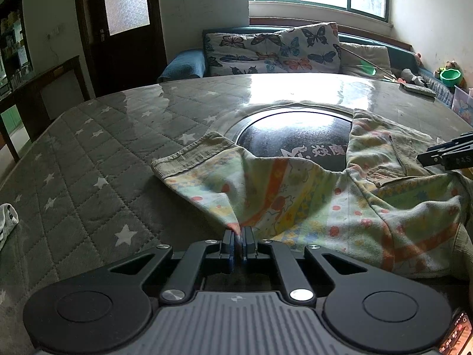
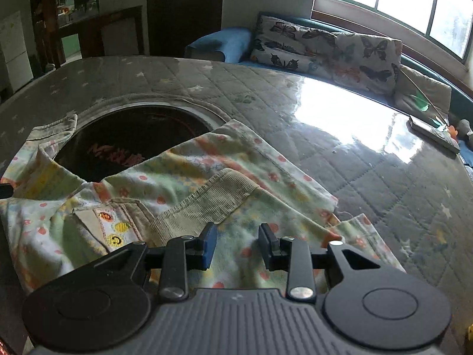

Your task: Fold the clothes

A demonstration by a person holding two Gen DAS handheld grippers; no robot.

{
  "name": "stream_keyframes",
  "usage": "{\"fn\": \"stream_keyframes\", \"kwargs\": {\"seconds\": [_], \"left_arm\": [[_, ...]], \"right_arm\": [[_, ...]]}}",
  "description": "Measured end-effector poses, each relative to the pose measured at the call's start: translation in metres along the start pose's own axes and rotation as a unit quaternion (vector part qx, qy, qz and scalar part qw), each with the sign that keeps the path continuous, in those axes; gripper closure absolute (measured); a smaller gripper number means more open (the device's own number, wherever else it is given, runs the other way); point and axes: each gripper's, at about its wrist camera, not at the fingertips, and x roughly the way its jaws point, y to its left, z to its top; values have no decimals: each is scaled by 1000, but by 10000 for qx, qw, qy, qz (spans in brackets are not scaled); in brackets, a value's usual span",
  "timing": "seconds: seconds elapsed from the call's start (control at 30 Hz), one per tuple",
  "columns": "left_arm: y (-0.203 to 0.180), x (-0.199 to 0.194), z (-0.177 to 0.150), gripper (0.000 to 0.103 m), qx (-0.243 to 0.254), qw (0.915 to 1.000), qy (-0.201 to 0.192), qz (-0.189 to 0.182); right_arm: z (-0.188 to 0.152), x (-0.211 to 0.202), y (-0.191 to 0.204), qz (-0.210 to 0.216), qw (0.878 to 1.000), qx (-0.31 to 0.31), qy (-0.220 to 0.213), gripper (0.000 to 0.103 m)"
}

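Left gripper (image 1: 240, 235): we have the jaws clamped on a pinch of the garment (image 1: 310, 195), fabric pulled taut into a ridge running from the pads up toward the ribbed cuff (image 1: 189, 155).

Right gripper (image 2: 238, 245): jaws spread apart, nothing between the pads, hovering just over the garment (image 2: 207, 177) near its ribbed band (image 2: 207, 204). We can't tell if the fingers touch the cloth. In the left view its black fingertips (image 1: 443, 153) show at the right edge, above the fabric.

Garment: pastel printed piece with orange stripes and dots, lying rumpled on the table (image 1: 103, 153), on our near side. It partly covers the near rim of the round dark inset (image 1: 295, 136) in the table's middle; 1 ribbed cuff sits left of the inset, another section lies to its right. A small patch with embroidered marks (image 2: 113, 227) shows near the right gripper's left finger.

Table has a grey quilted star cover under a glossy sheet, with window glare toward the far edge. A flat box (image 2: 434, 134) sits by the far right edge. A white cloth scrap (image 1: 7, 219) lies at the left edge. Sofa with butterfly cushions (image 1: 275, 48) stands beyond the table.
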Motion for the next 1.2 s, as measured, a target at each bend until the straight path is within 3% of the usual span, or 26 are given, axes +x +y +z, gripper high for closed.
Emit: {"fn": "stream_keyframes", "kwargs": {"seconds": [0.6, 0.87, 1.0, 1.2], "left_arm": [[12, -7, -8, 96, -199, 9996, -30, 211], [13, -15, -11, 94, -210, 9995, -13, 218], [12, -17, -11, 94, -176, 9996, -12, 231], [11, -18, -11, 94, -149, 9996, -8, 235]], "right_arm": [[25, 26, 27, 95, 9988, -481, -53, 71], [50, 36, 34, 175, 9985, -508, -79, 71], [70, 37, 33, 249, 9975, -607, -246, 62], [97, 71, 33, 157, 9972, -730, -75, 62]]}}
